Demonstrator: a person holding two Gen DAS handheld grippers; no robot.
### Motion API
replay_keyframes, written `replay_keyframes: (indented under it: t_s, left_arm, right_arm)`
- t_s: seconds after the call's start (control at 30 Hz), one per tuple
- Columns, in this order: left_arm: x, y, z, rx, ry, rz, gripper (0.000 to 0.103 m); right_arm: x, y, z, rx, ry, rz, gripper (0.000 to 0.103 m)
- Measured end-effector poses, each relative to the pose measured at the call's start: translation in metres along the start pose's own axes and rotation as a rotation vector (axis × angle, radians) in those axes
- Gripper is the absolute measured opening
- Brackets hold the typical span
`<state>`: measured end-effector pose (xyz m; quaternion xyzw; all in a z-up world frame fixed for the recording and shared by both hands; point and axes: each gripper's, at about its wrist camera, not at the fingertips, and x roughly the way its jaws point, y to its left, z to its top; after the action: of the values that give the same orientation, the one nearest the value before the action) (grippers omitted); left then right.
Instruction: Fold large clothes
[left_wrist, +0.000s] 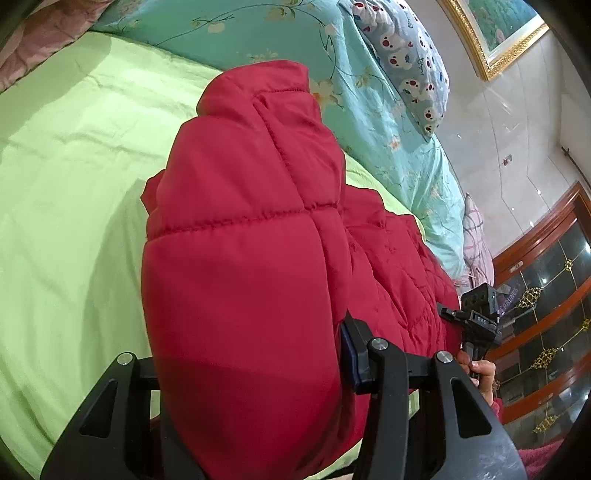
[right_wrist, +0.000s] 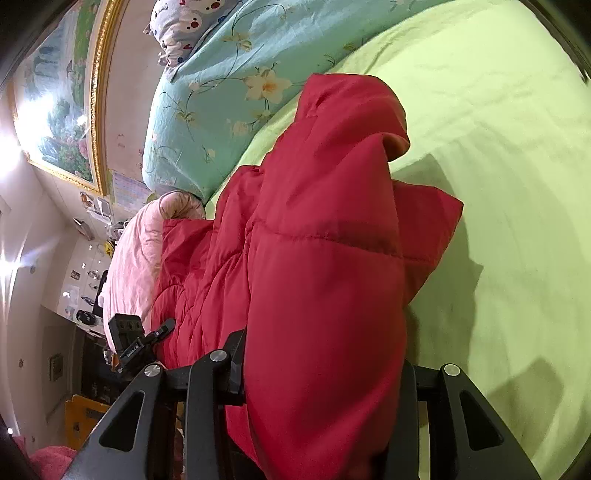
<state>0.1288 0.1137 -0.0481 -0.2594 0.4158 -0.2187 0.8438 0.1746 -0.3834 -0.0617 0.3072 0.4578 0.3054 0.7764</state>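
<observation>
your left gripper (left_wrist: 251, 373) is closed on a thick fold of the red padded jacket (left_wrist: 243, 240). in the left wrist view the fold fills the middle of the frame and rises from between the two black fingers at the bottom; one finger (left_wrist: 356, 354) with its blue pad presses on the right side of the fold, the other is hidden behind the cloth. the rest of the jacket lies lower right in this frame, on the light green bed sheet (left_wrist: 66, 177) that covers the left half.

your right gripper (right_wrist: 321, 373) is also clamped on the jacket (right_wrist: 325, 258). in the right wrist view a puffy fold stands up from the fingers at the bottom centre and reaches toward the upper middle, and more of the jacket spreads to the left of it. the sheet (right_wrist: 498, 184) fills the right side of the frame.

each view shows the other gripper: the right one (left_wrist: 476, 317) is at the lower right edge of the left wrist view, with your hand (left_wrist: 480, 373) under it, just beside the jacket; the left one (right_wrist: 136, 343) is at the lower left of the right wrist view.

a turquoise flowered quilt (left_wrist: 369, 92) lies along the top of the left view, with a patterned pillow (left_wrist: 406, 62) at the upper right. a pink blanket (right_wrist: 133, 258) lies at the left of the right view, touching the jacket.
</observation>
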Motion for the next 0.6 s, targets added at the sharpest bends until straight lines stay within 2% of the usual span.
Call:
replay_keyframes:
  t_s: [0.3, 0.6]
  left_arm:
    - [0.011, 0.025, -0.014, -0.053, 0.045, 0.023, 0.047]
    - [0.02, 0.033, -0.014, -0.07, 0.056, 0.05, 0.052]
  right_arm:
    - [0.005, -0.021, -0.015, 0.068, -0.007, 0.02, 0.043]
    - [0.006, -0.035, -0.023, 0.101, -0.025, 0.022, 0.044]
